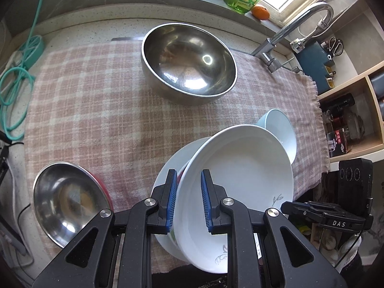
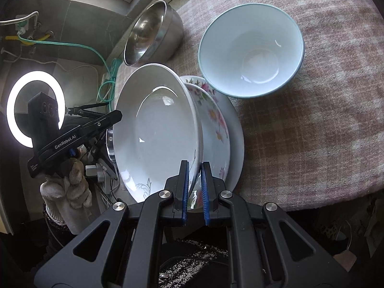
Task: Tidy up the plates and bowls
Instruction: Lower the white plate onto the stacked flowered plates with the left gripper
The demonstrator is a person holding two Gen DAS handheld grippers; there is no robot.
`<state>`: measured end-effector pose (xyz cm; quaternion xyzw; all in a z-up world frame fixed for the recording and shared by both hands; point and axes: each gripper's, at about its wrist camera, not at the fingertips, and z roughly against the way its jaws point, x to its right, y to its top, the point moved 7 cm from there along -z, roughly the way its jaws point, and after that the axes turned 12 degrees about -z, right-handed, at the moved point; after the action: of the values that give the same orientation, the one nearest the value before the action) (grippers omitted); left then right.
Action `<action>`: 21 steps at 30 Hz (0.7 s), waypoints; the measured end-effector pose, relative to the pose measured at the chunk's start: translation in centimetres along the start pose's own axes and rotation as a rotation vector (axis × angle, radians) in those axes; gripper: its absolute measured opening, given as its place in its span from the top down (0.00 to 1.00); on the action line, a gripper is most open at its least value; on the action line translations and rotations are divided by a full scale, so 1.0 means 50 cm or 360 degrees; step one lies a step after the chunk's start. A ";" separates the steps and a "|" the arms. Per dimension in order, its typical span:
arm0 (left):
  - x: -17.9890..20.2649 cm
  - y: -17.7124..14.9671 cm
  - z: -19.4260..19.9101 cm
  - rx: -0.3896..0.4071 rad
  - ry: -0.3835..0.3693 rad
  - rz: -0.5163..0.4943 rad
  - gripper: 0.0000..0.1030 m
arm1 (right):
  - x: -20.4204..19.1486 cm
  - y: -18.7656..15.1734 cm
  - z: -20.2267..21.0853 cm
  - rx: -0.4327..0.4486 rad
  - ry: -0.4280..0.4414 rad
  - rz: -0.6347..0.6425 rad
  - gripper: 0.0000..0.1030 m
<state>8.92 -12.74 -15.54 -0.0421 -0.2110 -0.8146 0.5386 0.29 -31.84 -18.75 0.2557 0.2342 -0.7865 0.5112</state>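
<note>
A white deep plate (image 1: 240, 168) (image 2: 163, 124) with a grey leaf motif hangs tilted over a stack of plates. My left gripper (image 1: 189, 175) is shut on its near rim. My right gripper (image 2: 195, 165) is shut on the opposite rim and shows in the left wrist view as a black arm (image 1: 321, 213). Under the tilted plate lie a floral plate (image 2: 213, 120) and a wider white plate (image 2: 236, 129) (image 1: 165, 168). A pale blue bowl (image 2: 252, 50) (image 1: 280, 129) stands just behind the stack. A gloved hand (image 2: 69, 189) holds the left gripper (image 2: 115, 116).
A pink checked cloth (image 1: 96, 96) covers the counter. On it stand a large steel bowl (image 1: 189, 62) (image 2: 153, 33) at the back and a small steel bowl (image 1: 67, 199) near the front left. A faucet (image 1: 300, 24), a shelf (image 1: 348, 120) and green cables (image 1: 14, 84) border the cloth.
</note>
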 end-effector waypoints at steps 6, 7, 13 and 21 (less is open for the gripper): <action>-0.007 -0.024 -0.017 -0.0030 -0.0013 0.0024 0.83 | 0.015 -0.006 -0.026 -0.0046 -0.0048 -0.0025 0.90; -0.007 -0.026 -0.020 -0.0033 -0.0015 0.0029 0.83 | 0.017 -0.005 -0.029 -0.0047 -0.0052 -0.0030 0.90; -0.008 -0.033 -0.036 -0.0060 -0.0005 0.0038 0.83 | 0.021 -0.001 -0.042 -0.0060 -0.0077 -0.0029 0.90; -0.011 -0.036 -0.049 -0.0084 0.0000 0.0035 0.83 | 0.025 0.001 -0.048 -0.0074 -0.0085 -0.0042 0.89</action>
<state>7.92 -12.61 -18.47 -0.0586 -0.1888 -0.8140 0.5462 0.31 -31.21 -21.37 0.2195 0.2419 -0.7941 0.5125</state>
